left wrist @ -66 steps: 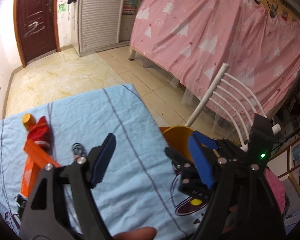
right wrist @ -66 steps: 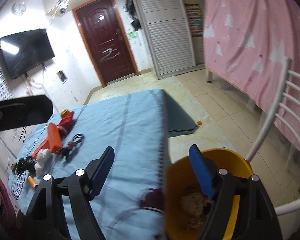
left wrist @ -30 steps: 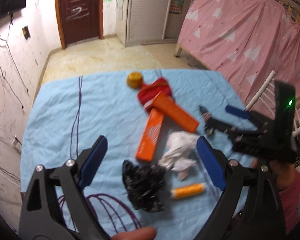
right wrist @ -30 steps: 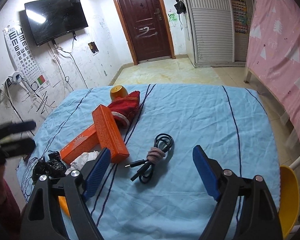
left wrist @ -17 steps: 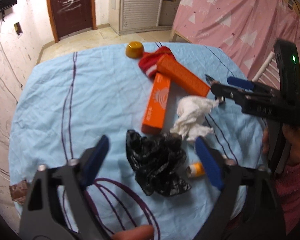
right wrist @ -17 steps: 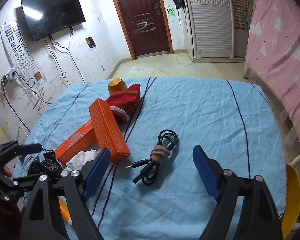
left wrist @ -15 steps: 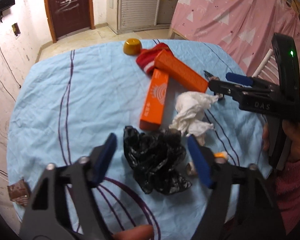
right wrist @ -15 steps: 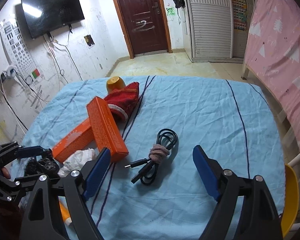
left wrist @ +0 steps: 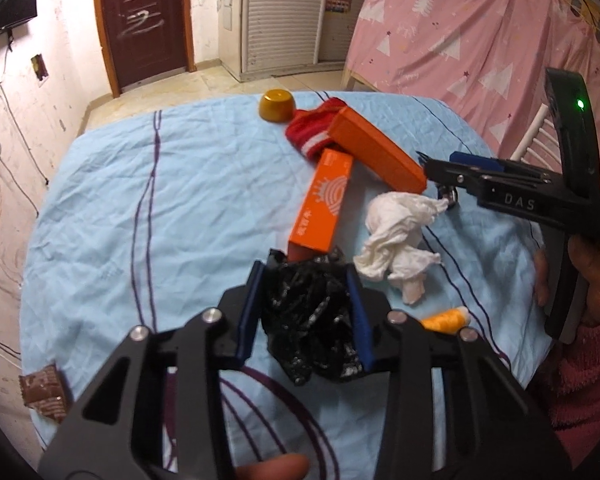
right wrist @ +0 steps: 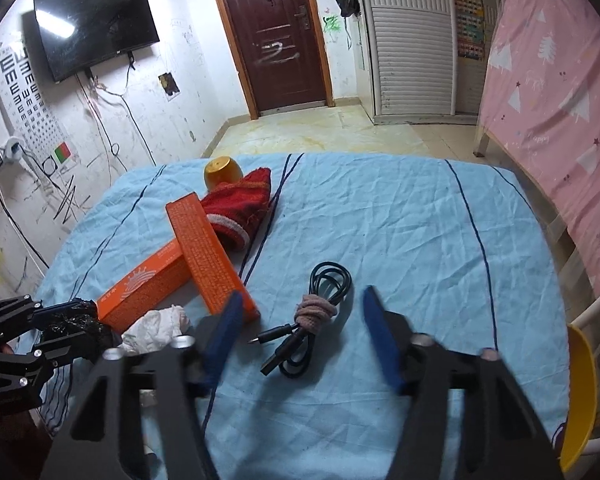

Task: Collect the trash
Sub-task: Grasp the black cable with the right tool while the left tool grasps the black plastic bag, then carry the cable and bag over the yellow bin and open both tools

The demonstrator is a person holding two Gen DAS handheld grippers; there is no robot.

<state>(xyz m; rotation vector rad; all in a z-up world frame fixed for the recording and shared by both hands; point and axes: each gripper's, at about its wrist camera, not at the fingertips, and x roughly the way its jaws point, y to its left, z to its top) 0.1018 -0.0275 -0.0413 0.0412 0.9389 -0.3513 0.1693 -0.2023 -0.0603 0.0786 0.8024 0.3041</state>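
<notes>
Left wrist view. The left gripper has just been closing, and its blue pads now press on both sides of a crumpled black plastic bag lying on the blue tablecloth. Just beyond the bag: a flat orange box, with a second orange box lying across its far end. A red knitted item and an upturned yellow cup lie farther back. A wad of white tissue sits just right of the bag; a small orange spool lies near it. A brown wrapper rests at the cloth's left edge. The right gripper enters from the right, held in a hand.

Right wrist view. The right gripper has just been closing; its jaws remain apart, with nothing between the pads. A coiled black cable lies on the cloth ahead of them. The yellow bin shows at the right edge, beside the table. The black bag appears far left in the left gripper's fingers.
</notes>
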